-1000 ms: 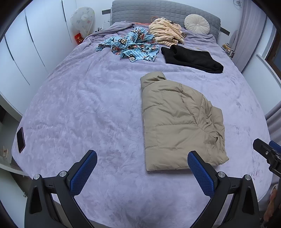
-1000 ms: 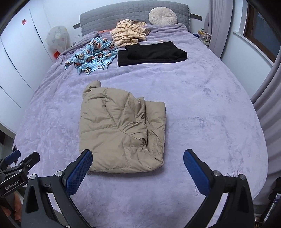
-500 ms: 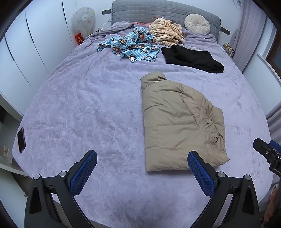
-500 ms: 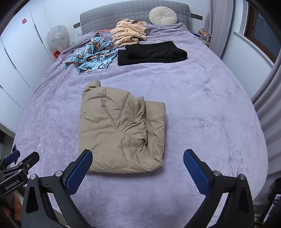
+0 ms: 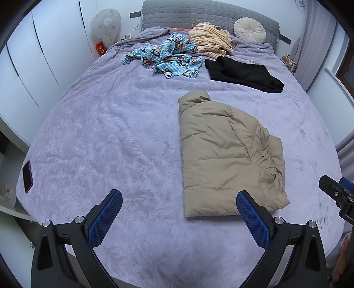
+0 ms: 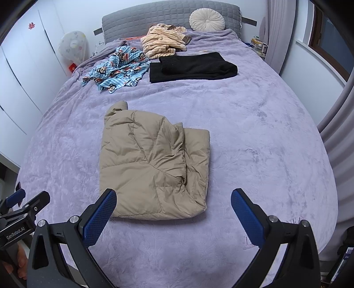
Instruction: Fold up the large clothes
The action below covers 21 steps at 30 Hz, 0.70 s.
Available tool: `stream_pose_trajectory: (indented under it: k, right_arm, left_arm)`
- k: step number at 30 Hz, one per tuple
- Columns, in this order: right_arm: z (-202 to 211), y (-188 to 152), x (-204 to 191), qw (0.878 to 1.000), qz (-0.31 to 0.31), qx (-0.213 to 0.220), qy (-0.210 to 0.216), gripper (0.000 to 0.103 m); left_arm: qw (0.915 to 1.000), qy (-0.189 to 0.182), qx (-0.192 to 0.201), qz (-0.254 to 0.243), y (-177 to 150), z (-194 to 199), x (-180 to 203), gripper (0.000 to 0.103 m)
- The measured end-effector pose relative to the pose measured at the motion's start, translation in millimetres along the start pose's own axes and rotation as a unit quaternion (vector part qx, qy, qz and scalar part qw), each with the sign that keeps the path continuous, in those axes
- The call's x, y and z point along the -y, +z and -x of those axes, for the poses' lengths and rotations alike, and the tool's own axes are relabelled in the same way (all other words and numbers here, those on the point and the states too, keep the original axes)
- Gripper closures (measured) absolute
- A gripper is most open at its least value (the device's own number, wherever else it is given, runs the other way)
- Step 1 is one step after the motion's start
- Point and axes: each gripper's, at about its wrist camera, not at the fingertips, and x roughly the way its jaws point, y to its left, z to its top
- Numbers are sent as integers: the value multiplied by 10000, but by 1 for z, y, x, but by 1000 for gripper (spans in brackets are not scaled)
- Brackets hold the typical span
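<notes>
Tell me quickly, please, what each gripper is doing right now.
Left gripper: open, holding nothing, above the bed's near edge.
Right gripper: open, holding nothing, in front of the folded tan jacket.

A round cream pleated cushion (image 6: 207, 19) rests against the grey quilted headboard (image 6: 154, 15). A dark flat phone (image 5: 27, 173) lies at the left edge of the lilac textured bedspread (image 5: 106, 141). A covered white standing fan (image 5: 105, 22) stands beside white wardrobe doors (image 5: 50, 42).
</notes>
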Motion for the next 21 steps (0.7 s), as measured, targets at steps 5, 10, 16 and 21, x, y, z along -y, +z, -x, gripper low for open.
stream_pose_trajectory:
  k: [5,10,16,21]
  right_arm:
    - [0,1,-1,10000,16,1,15,0]
    - [0,1,0,10000,21,0,9,0]
    - [0,1,1,10000,27,2,15,0]
    - [-1,2,1,10000,29,5,15,0]
  left_arm:
    - [10000,-4,-6,-14,1,-1,0,0]
    - [10000,-6,-7,-9,1,0,-2,0]
    - [10000,-2,-13,-25,1,0,-2,0]
    - [10000,2,-11,-9,1,0,-1,0]
